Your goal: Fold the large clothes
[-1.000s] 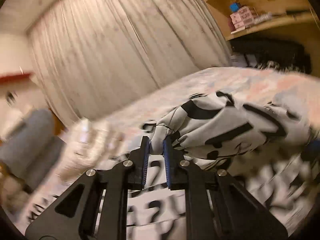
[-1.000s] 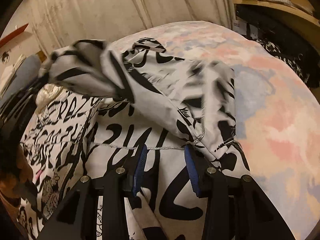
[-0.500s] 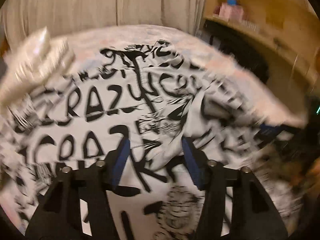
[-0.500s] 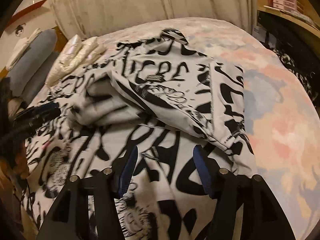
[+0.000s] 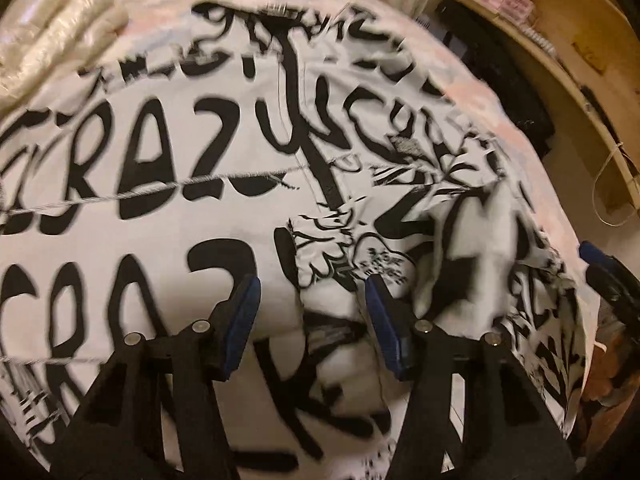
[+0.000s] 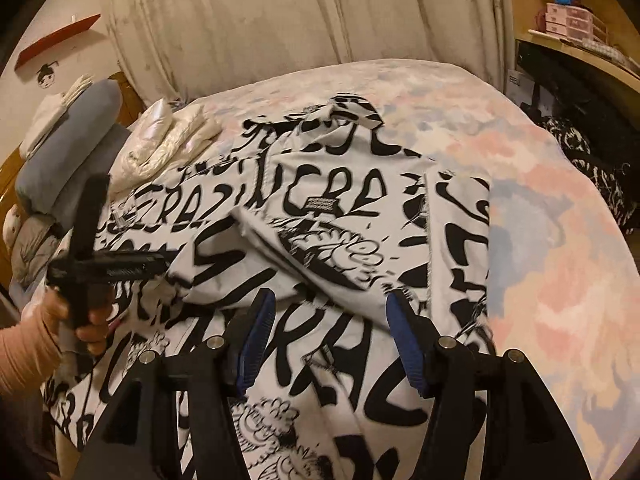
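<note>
A large white garment [image 5: 160,160] with bold black lettering lies spread on the bed, and one part of it [image 6: 304,248] lies folded over its middle. My left gripper [image 5: 310,292] points down over the cloth. Its jaws are closing, with the fabric lying below and between them but no pad pressing on it. In the right wrist view this left gripper [image 6: 108,264] shows at the left, held by a hand [image 6: 80,320]. My right gripper [image 6: 330,308] hovers open above the near part of the garment [image 6: 340,200], nothing gripped. Its blue tip [image 5: 600,264] shows at the left view's right edge.
The bed cover [image 6: 540,240] is pastel pink and blue, bare to the right of the garment. A plastic-wrapped white packet [image 6: 168,144] and grey-blue pillows [image 6: 68,152] lie at the far left. A curtain [image 6: 300,20] hangs behind. A wooden shelf [image 6: 568,20] and dark items [image 6: 580,152] stand at right.
My left gripper let go of the raised fold, opened and swung down over the garment. The fold now lies across the middle. My right gripper opened wider and rose a little.
</note>
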A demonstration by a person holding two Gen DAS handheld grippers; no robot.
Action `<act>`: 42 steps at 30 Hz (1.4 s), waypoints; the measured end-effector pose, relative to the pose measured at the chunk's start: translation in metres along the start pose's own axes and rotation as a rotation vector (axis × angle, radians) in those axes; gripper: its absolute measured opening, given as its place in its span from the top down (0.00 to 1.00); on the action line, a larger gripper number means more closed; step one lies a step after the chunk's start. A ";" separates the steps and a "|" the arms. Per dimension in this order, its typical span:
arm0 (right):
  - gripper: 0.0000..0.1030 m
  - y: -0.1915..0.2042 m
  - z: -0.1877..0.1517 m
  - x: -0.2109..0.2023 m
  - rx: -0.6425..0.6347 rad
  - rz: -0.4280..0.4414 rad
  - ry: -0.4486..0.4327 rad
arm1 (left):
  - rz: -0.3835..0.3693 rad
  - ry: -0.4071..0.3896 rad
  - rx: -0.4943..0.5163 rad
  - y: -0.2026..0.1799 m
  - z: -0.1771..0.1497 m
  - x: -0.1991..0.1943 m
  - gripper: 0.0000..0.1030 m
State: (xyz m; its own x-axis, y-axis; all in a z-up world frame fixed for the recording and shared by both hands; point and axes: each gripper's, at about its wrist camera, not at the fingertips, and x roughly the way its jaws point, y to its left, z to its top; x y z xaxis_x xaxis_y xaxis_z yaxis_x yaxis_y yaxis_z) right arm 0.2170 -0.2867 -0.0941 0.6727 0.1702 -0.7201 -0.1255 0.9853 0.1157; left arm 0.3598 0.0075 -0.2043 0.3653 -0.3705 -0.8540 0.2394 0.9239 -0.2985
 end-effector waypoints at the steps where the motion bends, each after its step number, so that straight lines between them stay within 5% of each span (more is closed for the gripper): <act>1: 0.43 -0.006 0.004 0.003 0.013 -0.003 0.003 | -0.002 0.004 -0.003 -0.001 0.001 0.005 0.61; 2: 0.43 -0.009 0.006 0.006 0.021 -0.009 0.007 | -0.002 0.008 0.008 -0.005 0.003 0.009 0.84; 5: 0.43 -0.022 0.011 0.016 0.047 -0.031 0.015 | 0.132 -0.076 0.118 -0.033 0.011 -0.002 0.98; 10: 0.43 -0.051 0.028 0.026 0.088 -0.104 -0.023 | 0.342 -0.382 0.279 -0.074 0.035 -0.053 0.98; 12: 0.43 -0.061 0.037 0.033 0.108 -0.146 -0.032 | 0.405 -0.439 0.300 -0.075 0.047 -0.058 0.98; 15: 0.41 -0.093 0.056 0.059 0.179 -0.185 -0.005 | 0.433 -0.341 0.216 -0.047 0.068 -0.033 0.97; 18: 0.25 -0.130 0.072 0.088 0.272 -0.190 0.026 | 0.384 -0.182 0.082 -0.007 0.077 -0.001 0.96; 22: 0.25 -0.179 0.084 0.122 0.402 -0.160 0.085 | 0.307 -0.140 -0.047 0.023 0.076 0.008 0.87; 25: 0.25 -0.211 0.092 0.149 0.499 -0.096 0.123 | 0.296 -0.116 -0.047 0.025 0.078 0.016 0.65; 26: 0.25 -0.216 0.092 0.159 0.512 -0.069 0.143 | 0.294 -0.099 -0.046 0.026 0.077 0.019 0.50; 28: 0.26 -0.220 0.091 0.175 0.525 -0.040 0.176 | 0.294 -0.076 -0.057 0.029 0.077 0.027 0.47; 29: 0.37 -0.221 0.091 0.184 0.532 -0.044 0.188 | 0.294 -0.076 -0.066 0.030 0.077 0.027 0.52; 30: 0.53 -0.220 0.092 0.186 0.517 -0.048 0.179 | 0.280 -0.086 -0.071 0.029 0.075 0.025 0.82; 31: 0.93 -0.217 0.090 0.187 0.500 -0.038 0.175 | 0.275 -0.084 -0.066 0.026 0.074 0.023 0.84; 35: 0.98 -0.199 0.103 0.169 0.390 -0.171 0.087 | 0.327 -0.100 -0.033 0.006 0.073 0.019 0.89; 39: 0.98 -0.202 0.096 0.184 0.392 -0.181 0.160 | 0.388 -0.087 -0.006 -0.001 0.064 0.031 0.85; 42: 0.83 -0.202 0.092 0.164 0.422 -0.134 0.159 | 0.329 -0.076 -0.061 0.005 0.062 0.021 0.73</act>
State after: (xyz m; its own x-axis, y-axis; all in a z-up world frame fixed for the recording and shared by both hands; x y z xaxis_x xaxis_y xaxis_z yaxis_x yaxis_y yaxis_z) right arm 0.4195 -0.4566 -0.1728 0.5389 0.0697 -0.8395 0.2839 0.9232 0.2590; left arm 0.4247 -0.0012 -0.1970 0.4805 -0.0557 -0.8752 0.0445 0.9982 -0.0391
